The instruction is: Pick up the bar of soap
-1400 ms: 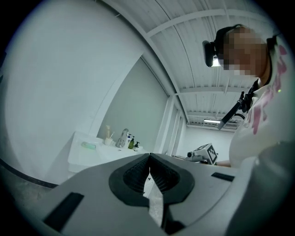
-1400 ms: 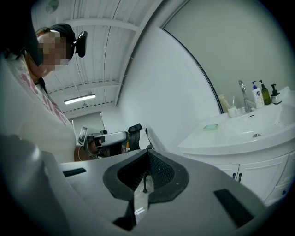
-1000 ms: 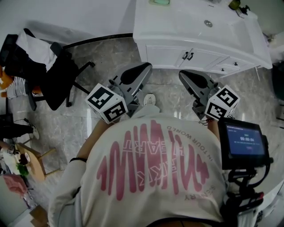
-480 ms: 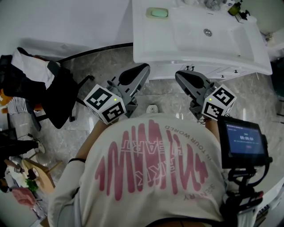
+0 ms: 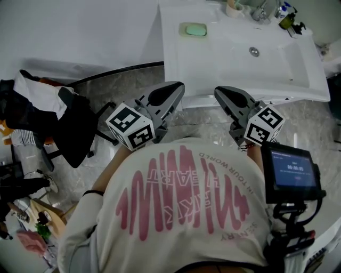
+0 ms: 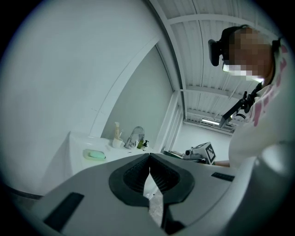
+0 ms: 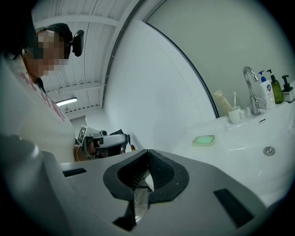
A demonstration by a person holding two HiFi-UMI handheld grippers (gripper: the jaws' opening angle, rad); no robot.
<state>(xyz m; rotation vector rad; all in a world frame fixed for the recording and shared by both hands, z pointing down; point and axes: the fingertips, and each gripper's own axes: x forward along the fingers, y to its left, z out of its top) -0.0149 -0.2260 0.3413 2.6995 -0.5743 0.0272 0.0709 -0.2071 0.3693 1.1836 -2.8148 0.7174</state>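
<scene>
Left claw [image 5: 177, 87] and right claw [image 5: 220, 91] hang closed, well apart from soap [image 5: 195, 30].

Bar of soap [image 5: 195, 30] sits on the vanity top's [image 5: 213, 64] back-left corner, left of the basin [image 5: 277, 58]. Faucet [image 5: 261, 10] stands behind the basin. Left gripper [image 5: 178, 85] and right gripper [image 5: 218, 89] hover side by side before the vanity. Chair [image 5: 69, 122] stands off left.

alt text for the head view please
Seen from above, a person in a white shirt holds the grey left gripper and grey right gripper, both shut and empty, near a white washbasin counter. A pale green bar of soap lies at its far left corner.
</scene>
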